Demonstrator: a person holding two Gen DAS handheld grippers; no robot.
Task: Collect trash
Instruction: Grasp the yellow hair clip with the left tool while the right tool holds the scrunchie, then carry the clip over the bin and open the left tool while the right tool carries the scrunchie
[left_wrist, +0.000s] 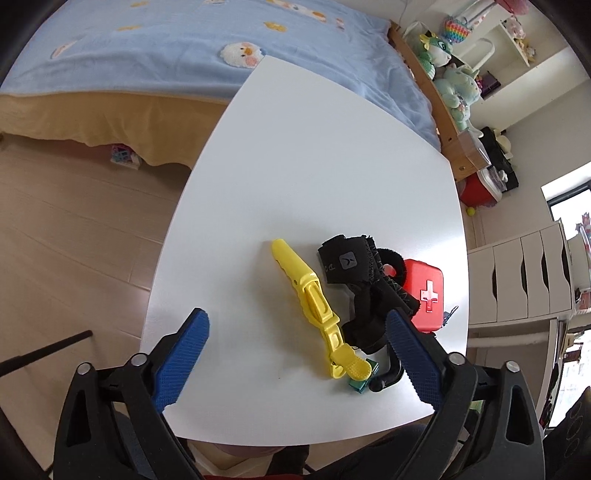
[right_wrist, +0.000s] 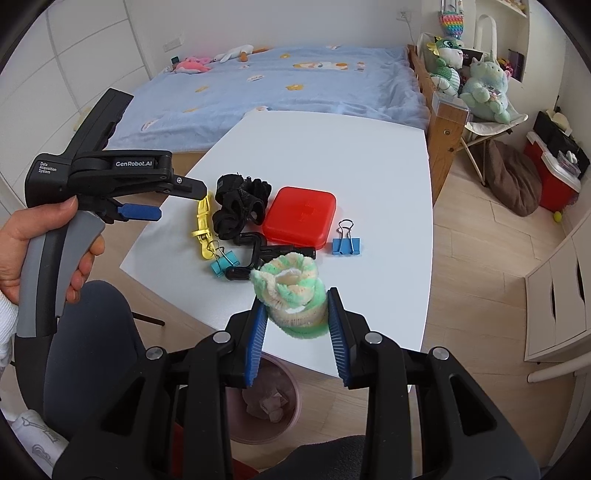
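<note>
My right gripper (right_wrist: 297, 299) is shut on a fluffy green, yellow and white scrunchie (right_wrist: 291, 284), held above the near edge of the white table (right_wrist: 351, 166). My left gripper (left_wrist: 297, 321) is open and points down at the table; a yellow hair clip (left_wrist: 306, 306) lies between its blue pads (left_wrist: 184, 354), untouched. In the right wrist view the left gripper (right_wrist: 177, 203) hovers over the same yellow clip (right_wrist: 202, 225), gripped by a hand (right_wrist: 22, 243). A pink bin (right_wrist: 291, 391) with crumpled paper stands on the floor below the right gripper.
On the table lie a black strap bundle (right_wrist: 240, 203), a red first-aid box (right_wrist: 299, 218), a blue binder clip (right_wrist: 346, 242), a teal binder clip (right_wrist: 221, 262) and a black hook (right_wrist: 255, 251). A bed (right_wrist: 295, 85) stands behind the table, white drawers (right_wrist: 554, 288) to the right.
</note>
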